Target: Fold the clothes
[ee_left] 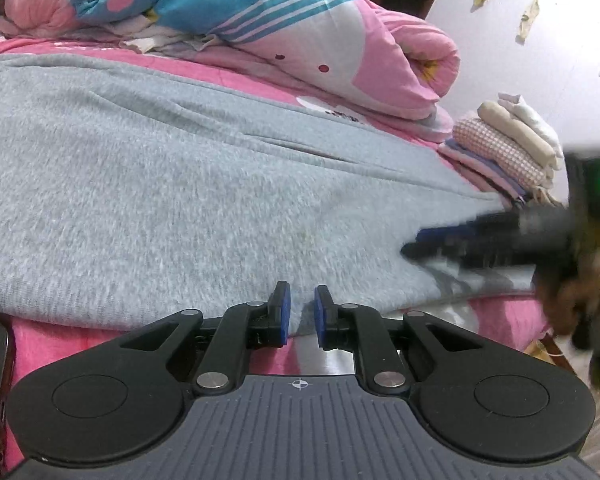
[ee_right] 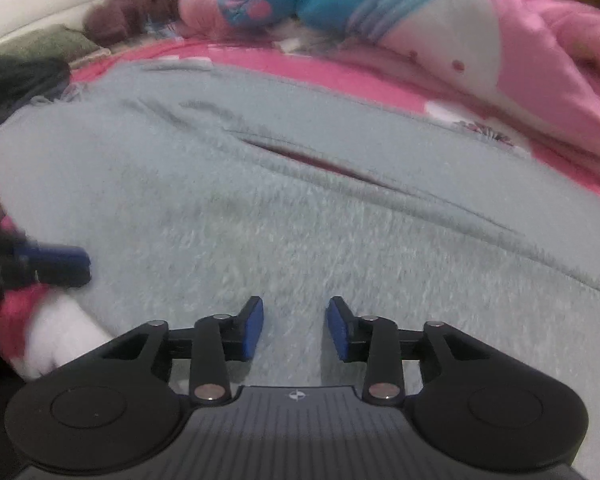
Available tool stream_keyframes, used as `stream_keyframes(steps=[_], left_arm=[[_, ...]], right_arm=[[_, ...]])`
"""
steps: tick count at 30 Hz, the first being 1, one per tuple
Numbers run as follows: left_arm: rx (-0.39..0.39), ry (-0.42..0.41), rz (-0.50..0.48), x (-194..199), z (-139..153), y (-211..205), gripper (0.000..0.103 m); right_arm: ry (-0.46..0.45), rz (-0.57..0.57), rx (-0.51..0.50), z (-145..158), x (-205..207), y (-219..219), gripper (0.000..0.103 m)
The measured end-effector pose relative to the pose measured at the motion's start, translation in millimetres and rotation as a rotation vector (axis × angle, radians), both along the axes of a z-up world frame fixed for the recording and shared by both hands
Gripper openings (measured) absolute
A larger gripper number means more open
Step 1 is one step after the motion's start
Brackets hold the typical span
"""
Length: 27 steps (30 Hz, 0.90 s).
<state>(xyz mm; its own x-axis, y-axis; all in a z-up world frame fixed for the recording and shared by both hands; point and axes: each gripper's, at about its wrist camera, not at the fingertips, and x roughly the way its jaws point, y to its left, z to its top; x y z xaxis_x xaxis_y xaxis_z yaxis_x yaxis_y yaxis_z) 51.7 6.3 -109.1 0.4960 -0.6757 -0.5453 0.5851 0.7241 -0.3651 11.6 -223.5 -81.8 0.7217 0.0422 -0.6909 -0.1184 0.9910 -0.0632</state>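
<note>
Grey fleece garment (ee_left: pixel 148 184) is spread flat across the pink bedsheet (ee_left: pixel 48 344), rolled quilt (ee_left: pixel 300 32) lying behind it. My left gripper (ee_left: pixel 299 312) is pinched nearly closed on the garment's near hem, fabric sitting between the blue pads. My right gripper (ee_right: pixel 295 326) hovers over the fleece with its jaws parted, nothing in them. Folded stack (ee_left: pixel 512 140) sits off to the right.

garment (ee_left: pixel 148 184): lay spread on the bed (ee_left: pixel 236 65)
quilt (ee_left: pixel 308 36): lay behind the garment
folded stack (ee_left: pixel 512 144): sat right of the garment
</note>
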Motion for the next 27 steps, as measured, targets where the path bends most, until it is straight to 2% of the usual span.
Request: stream_keyframes(steps=[1, 3, 7, 9, 11, 12, 13, 14, 15, 17, 21, 24, 27], left_arm=[[0.000, -0.001, 0.003, 0, 0, 0, 0.014], [-0.005, 0.000, 0.010, 3, -1, -1, 0.014], [-0.036, 0.041, 0.033, 8, -3, 1, 0.016], [-0.048, 0.063, 0.041, 9, -2, 2, 0.018], [-0.048, 0.069, 0.043, 9, -1, 1, 0.019], [-0.044, 0.067, 0.042, 8, 0, 1, 0.020], [-0.036, 0.059, 0.039, 7, 2, 0, 0.022], [-0.029, 0.047, 0.040, 6, 4, -1, 0.024], [-0.019, 0.026, 0.047, 3, 7, -1, 0.027], [0.001, -0.035, 0.066, -4, 13, -1, 0.041], [-0.012, -0.127, 0.096, -11, 24, 5, 0.049], [-0.014, -0.118, 0.144, -5, 23, 8, 0.057], [0.025, -0.086, 0.209, 6, 19, 9, 0.064]], right_arm=[[-0.055, -0.003, -0.007, -5, -9, 2, 0.042], [-0.096, -0.044, 0.013, -8, -16, 3, 0.043], [-0.157, -0.106, 0.061, -16, -22, 3, 0.044], [-0.171, -0.121, 0.074, -19, -23, 2, 0.049], [-0.168, -0.129, 0.115, -19, -24, -2, 0.071], [-0.161, -0.119, 0.135, -19, -24, -2, 0.077], [-0.153, -0.108, 0.151, -20, -25, -1, 0.096], [-0.150, -0.098, 0.129, -21, -25, 5, 0.103], [-0.146, -0.087, 0.108, -22, -24, 11, 0.103], [-0.149, -0.090, 0.091, -23, -25, 17, 0.103], [-0.162, -0.122, 0.096, -24, -29, 19, 0.103], [-0.167, -0.140, 0.096, -24, -32, 19, 0.103], [-0.176, -0.161, 0.075, -25, -35, 24, 0.103]])
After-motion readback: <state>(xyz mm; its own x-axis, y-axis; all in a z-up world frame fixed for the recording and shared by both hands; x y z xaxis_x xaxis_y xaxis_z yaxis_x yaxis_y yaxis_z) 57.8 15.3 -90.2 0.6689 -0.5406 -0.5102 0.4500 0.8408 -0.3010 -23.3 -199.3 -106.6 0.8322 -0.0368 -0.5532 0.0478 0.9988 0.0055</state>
